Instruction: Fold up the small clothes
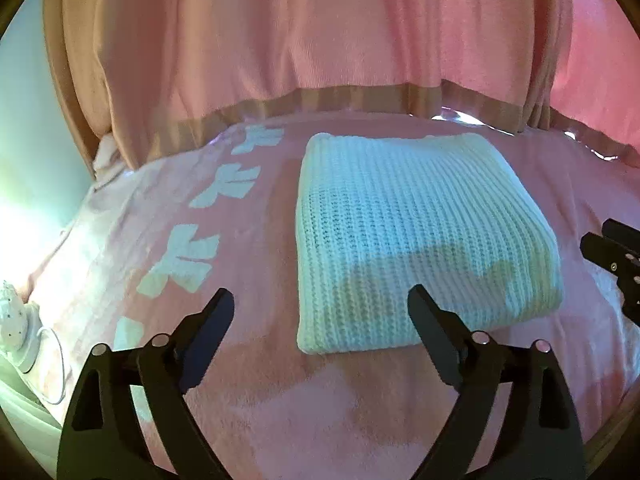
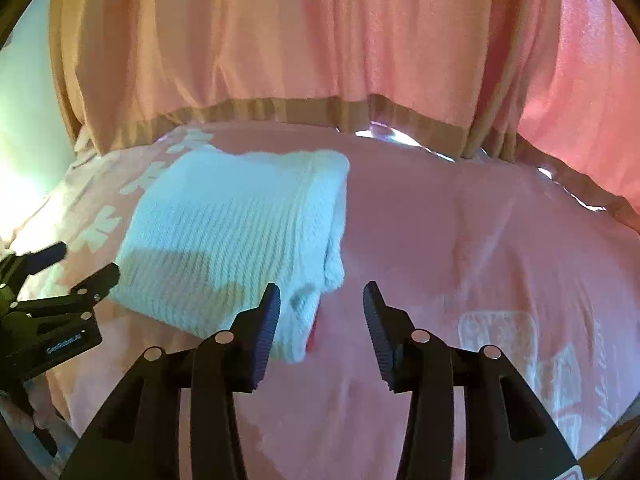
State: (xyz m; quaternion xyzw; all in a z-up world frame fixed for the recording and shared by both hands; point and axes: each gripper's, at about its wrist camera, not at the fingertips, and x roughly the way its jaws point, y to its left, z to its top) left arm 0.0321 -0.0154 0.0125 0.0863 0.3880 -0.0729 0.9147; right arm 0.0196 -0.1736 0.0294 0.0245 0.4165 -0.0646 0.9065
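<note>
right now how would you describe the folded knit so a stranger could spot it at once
Start from the pink blanket spread below the pink curtain. The folded knit lies on it, right of the pale bow prints. It alone is white, thick and ribbed, folded into a neat rectangle.

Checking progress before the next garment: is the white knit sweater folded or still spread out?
Folded. The white knit sweater lies as a compact thick rectangle, with stacked layers showing at its near corner.

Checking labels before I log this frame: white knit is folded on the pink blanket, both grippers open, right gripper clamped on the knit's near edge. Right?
Not quite. The right gripper is not clamped on anything: in the right wrist view its jaws stand apart, empty, at the near corner of the white knit. The rest holds: the knit lies folded on the pink blanket, and the left gripper is open too.
</note>
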